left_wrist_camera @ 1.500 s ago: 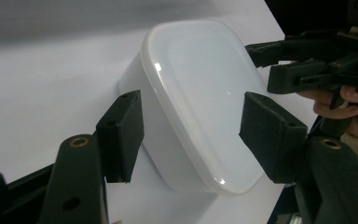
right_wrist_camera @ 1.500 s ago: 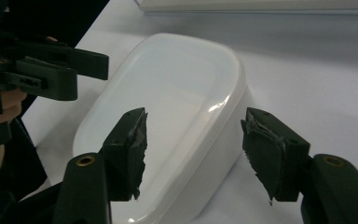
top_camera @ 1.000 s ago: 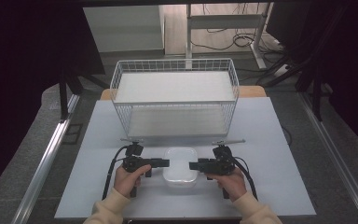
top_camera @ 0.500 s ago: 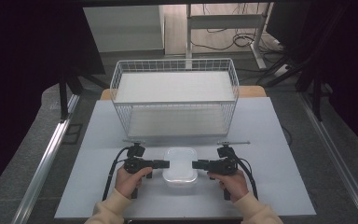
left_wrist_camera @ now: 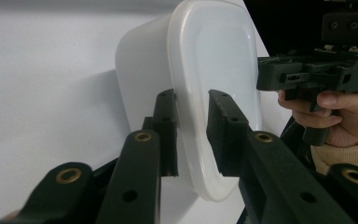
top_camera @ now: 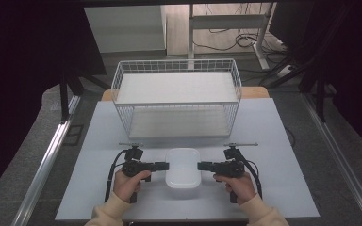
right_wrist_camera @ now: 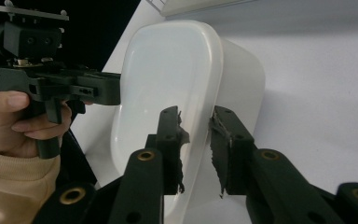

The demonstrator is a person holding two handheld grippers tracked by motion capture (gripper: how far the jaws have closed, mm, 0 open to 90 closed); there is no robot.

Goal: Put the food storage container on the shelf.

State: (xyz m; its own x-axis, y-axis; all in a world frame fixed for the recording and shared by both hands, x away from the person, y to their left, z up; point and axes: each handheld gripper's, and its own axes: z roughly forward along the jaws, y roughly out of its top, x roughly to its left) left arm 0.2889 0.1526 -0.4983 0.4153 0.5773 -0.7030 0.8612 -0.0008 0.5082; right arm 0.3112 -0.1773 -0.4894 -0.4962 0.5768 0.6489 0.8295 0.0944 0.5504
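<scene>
A white lidded container (top_camera: 183, 167) sits on the bench (top_camera: 283, 141) near its front edge, between the two hands and in front of a white wire basket (top_camera: 176, 96). The left gripper (top_camera: 164, 165) straddles the lid rim on the container's left side, jaws narrowly apart. The right gripper (top_camera: 201, 165) straddles the rim on the opposite side, jaws likewise slightly parted around the edge.

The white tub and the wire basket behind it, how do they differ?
The white tub is solid, smooth plastic with rounded corners; the wire basket is open mesh, boxy and much larger. The tub sits between both grippers, the basket beyond them. Both are white and stand on the table.
</scene>
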